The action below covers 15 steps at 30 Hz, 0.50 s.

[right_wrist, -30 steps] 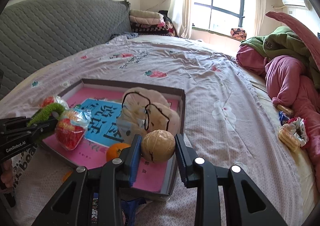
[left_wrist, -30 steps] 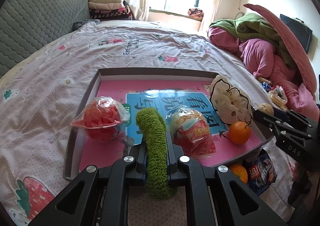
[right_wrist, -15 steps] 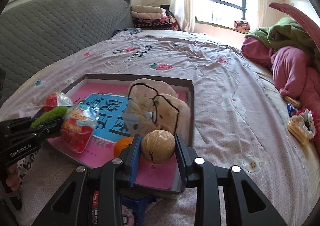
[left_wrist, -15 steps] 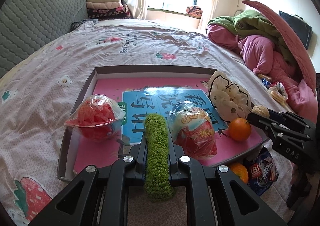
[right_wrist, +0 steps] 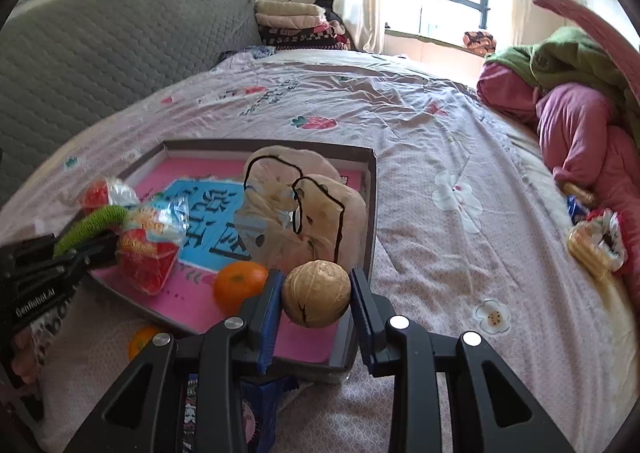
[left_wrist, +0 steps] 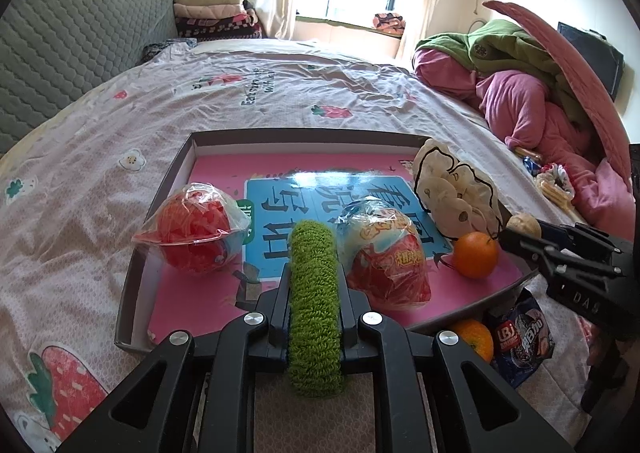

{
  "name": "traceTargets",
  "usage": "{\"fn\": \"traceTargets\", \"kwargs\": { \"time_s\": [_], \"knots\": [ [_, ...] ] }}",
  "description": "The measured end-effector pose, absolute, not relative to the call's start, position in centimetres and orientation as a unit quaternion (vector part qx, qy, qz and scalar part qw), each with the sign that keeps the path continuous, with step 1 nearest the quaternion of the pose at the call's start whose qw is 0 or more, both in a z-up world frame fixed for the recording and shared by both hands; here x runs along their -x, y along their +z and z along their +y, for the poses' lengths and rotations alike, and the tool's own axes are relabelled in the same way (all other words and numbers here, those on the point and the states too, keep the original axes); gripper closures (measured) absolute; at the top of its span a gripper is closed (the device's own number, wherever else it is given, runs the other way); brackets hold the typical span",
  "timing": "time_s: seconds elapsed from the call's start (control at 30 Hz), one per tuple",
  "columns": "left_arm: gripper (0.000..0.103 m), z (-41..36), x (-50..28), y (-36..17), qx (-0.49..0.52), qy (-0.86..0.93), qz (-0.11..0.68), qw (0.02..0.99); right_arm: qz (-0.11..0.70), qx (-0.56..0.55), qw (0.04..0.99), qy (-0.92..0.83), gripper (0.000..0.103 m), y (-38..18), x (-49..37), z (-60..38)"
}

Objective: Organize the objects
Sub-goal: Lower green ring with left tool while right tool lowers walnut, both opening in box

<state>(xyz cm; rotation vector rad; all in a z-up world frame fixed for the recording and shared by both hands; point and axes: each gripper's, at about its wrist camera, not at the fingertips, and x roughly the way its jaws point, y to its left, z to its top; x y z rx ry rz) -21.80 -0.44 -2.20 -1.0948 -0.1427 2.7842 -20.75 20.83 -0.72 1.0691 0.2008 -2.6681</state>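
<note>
Two low, close wrist views along the tongs, sharing the tray (left_wrist: 132, 293) (right_wrist: 370, 189).

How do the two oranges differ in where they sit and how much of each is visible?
The orange in the tray rests on the pink floor of the tray, beside the cream bag, fully in view. The orange outside the tray lies on the bedspread by the tray's near edge, beside a dark snack packet, partly hidden by that edge. Both look round, bright orange and ungripped.

In the tray (left_wrist: 160, 213), the bagged ball (left_wrist: 192, 231) lies left, the orange (left_wrist: 475, 255) right, the snack bag (left_wrist: 386, 257) between.
</note>
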Motion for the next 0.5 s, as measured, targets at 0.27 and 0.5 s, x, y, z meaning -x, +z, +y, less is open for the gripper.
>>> {"fn": "traceTargets", "kwargs": {
  "time_s": [0.27, 0.5],
  "knots": [
    [0.086, -0.45, 21.61, -2.35, 0.365, 0.927, -0.046, 0.07, 0.068, -0.371, 0.134, -0.916, 0.069, -0.99, 20.69, 20.5],
    [0.083, -0.05, 21.48, -2.39, 0.365, 0.928, -0.035, 0.065, 0.048, -0.379, 0.136, -0.914, 0.069, -1.08, 20.74, 21.03]
  ]
}}
